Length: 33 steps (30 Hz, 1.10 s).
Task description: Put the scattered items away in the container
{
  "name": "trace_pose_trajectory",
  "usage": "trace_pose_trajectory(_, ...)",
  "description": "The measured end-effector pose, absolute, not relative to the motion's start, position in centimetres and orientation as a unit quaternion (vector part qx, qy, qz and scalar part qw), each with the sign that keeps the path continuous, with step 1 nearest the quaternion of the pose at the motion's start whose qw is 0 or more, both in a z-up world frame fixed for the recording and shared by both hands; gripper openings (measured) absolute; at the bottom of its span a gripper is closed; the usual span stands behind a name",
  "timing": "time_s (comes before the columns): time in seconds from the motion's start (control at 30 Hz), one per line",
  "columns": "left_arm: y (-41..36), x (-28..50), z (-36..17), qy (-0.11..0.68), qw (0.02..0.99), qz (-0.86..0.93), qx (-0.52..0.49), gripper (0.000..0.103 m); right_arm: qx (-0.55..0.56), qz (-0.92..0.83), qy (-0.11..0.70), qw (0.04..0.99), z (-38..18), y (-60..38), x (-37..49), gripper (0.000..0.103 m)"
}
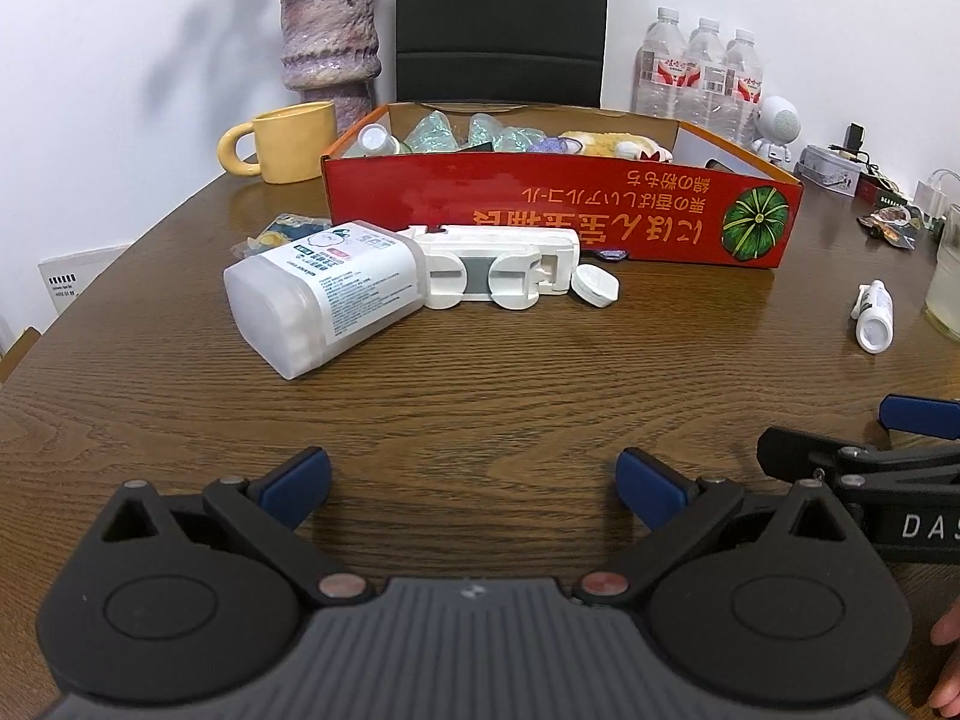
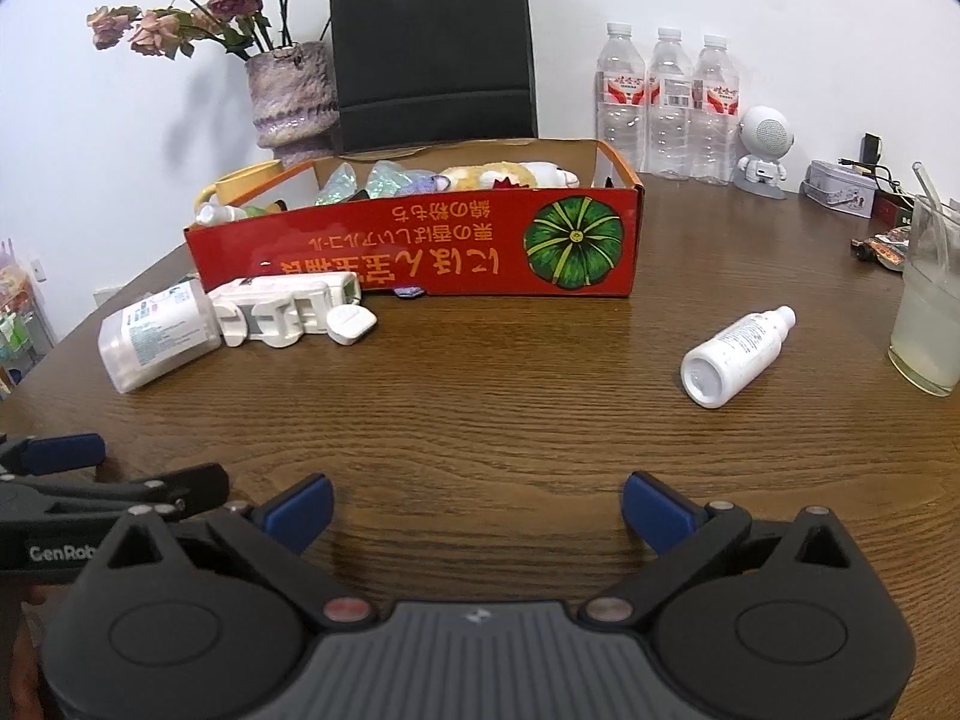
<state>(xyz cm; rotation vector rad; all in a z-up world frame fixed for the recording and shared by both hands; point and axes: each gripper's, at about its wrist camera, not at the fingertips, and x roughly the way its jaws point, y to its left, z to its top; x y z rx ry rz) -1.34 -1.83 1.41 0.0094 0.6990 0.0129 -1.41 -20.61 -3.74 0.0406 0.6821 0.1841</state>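
Both my grippers hover over a wooden table, jaws spread wide, nothing between them. My left gripper faces a tipped white jar with unreadable small print, a white plastic device and a round white cap ahead. My right gripper, marked "DAS", has a small white bottle lying ahead to its right. Beyond stands the red cardboard box with upside-down Japanese lettering and a green pumpkin picture.

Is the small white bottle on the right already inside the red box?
No. In the right wrist view the small white bottle lies on its side on the bare table, well clear of the red box.
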Motion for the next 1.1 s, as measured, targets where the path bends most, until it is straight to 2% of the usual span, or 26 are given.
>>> trace_pose_trajectory(1.1,-1.81,-1.35,1.36,0.342,0.94,0.007,0.005,0.103,0.013,0.078,0.336,0.939,-3.78,-20.55,-1.44,0.103)
